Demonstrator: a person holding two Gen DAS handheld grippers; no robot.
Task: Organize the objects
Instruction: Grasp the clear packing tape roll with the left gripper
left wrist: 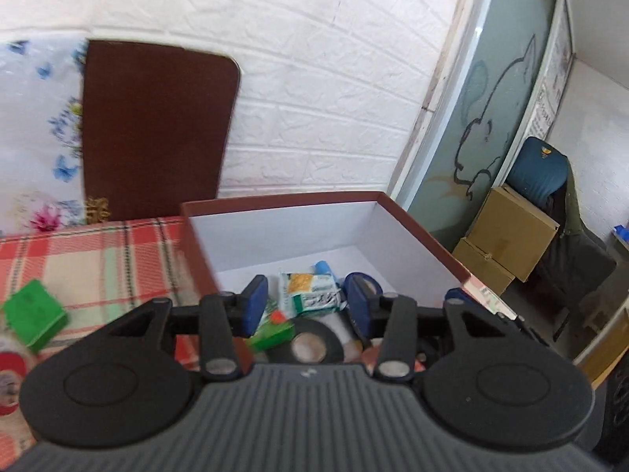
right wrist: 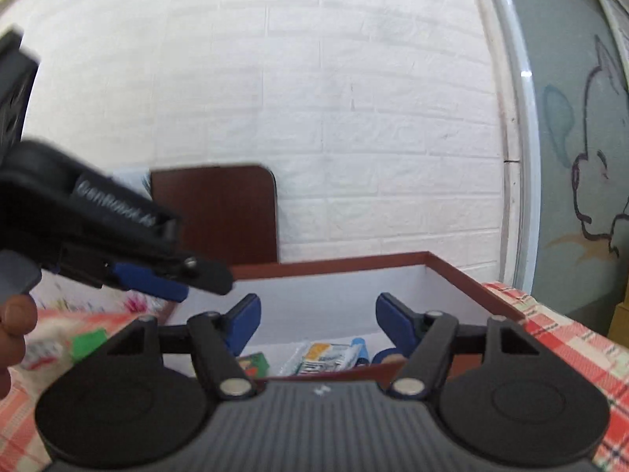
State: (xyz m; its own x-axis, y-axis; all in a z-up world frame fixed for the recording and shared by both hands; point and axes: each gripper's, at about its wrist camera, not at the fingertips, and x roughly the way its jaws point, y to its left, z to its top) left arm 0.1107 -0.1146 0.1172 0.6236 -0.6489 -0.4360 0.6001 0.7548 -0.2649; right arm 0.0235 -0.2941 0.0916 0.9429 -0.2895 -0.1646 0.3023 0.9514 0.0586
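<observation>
Both of my grippers are held level, side by side. Left gripper (left wrist: 306, 305) jaws apart, nothing between them. Right gripper (right wrist: 318, 320) spread wide, also holding nothing.

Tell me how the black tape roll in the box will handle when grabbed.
The black tape roll lies flat among other items, so it probably won't roll. It looks stiff, a wound ring with a hollow core. Stood on edge, it would likely roll.

Smooth, matt card is forming the box (left wrist: 416, 236), brown outside and white inside. A checked woven cloth (left wrist: 98, 251) is covering the tabletop. Glossy black tape (left wrist: 310, 338) is lying beside a crinkled plastic packet (left wrist: 310, 291). Textured white brick panelling (right wrist: 314, 118) is lining the wall.
</observation>
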